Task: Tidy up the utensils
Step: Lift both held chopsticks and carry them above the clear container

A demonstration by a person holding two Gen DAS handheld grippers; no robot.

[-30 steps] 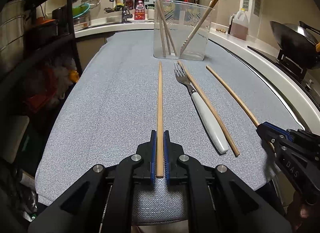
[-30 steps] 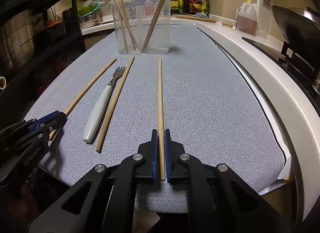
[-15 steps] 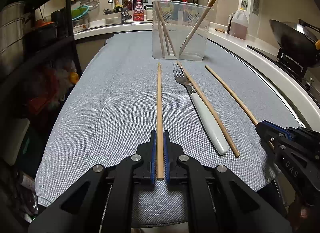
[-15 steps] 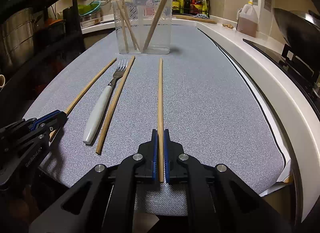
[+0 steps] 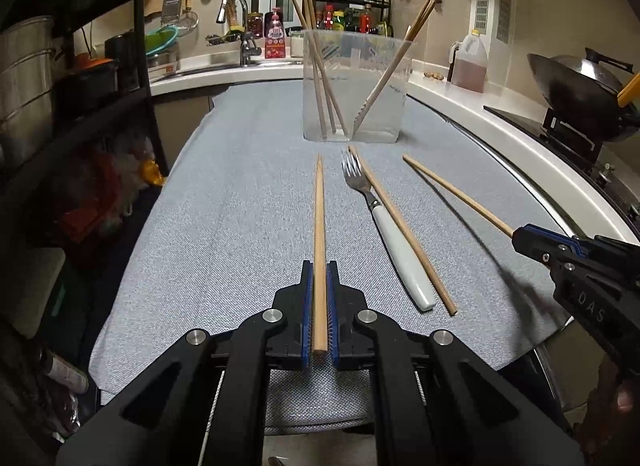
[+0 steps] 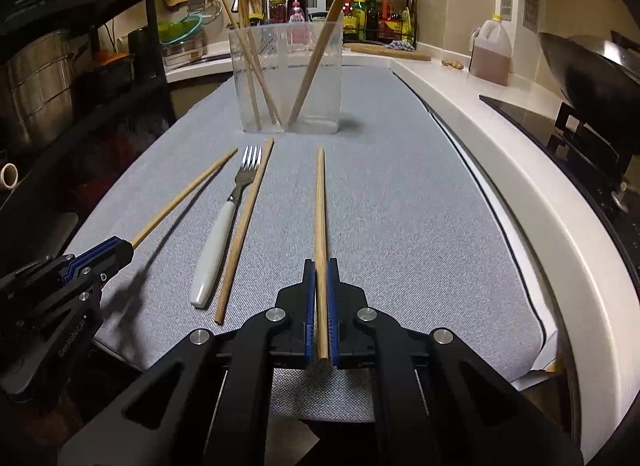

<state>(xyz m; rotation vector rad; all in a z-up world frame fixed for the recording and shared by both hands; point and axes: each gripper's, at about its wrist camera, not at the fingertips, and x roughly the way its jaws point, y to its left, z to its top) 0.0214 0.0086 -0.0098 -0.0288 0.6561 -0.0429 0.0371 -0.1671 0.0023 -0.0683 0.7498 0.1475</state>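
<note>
Bamboo in both tools. My left gripper (image 5: pixel 319 298) is clamped on the butt of the left-held chopstick (image 5: pixel 319 217), which runs to 12 o'clock toward the clear container (image 5: pixel 356 81). My right gripper (image 6: pixel 321 298) is pinched the same way on the right-held chopstick (image 6: pixel 320 205). Change over the last second is small. Both grips are unchanged, but the container has slid lower in both wrist views, and each gripper nose now throws a soft shadow on the grey cloth (image 5: pixel 224 225). I read that as both sticks starting to come up off the cloth, though I cannot tell whether the far tips are clear. The fork (image 5: pixel 394 242) and the loose chopstick (image 5: pixel 400 225) lie touching side by side at 1 o'clock in the left view, between my two held sticks. The container already holds several chopsticks. Pick looks secured, so the carry to 12 o'clock and the drop come next, and the fork and loose stick are still to do.
</note>
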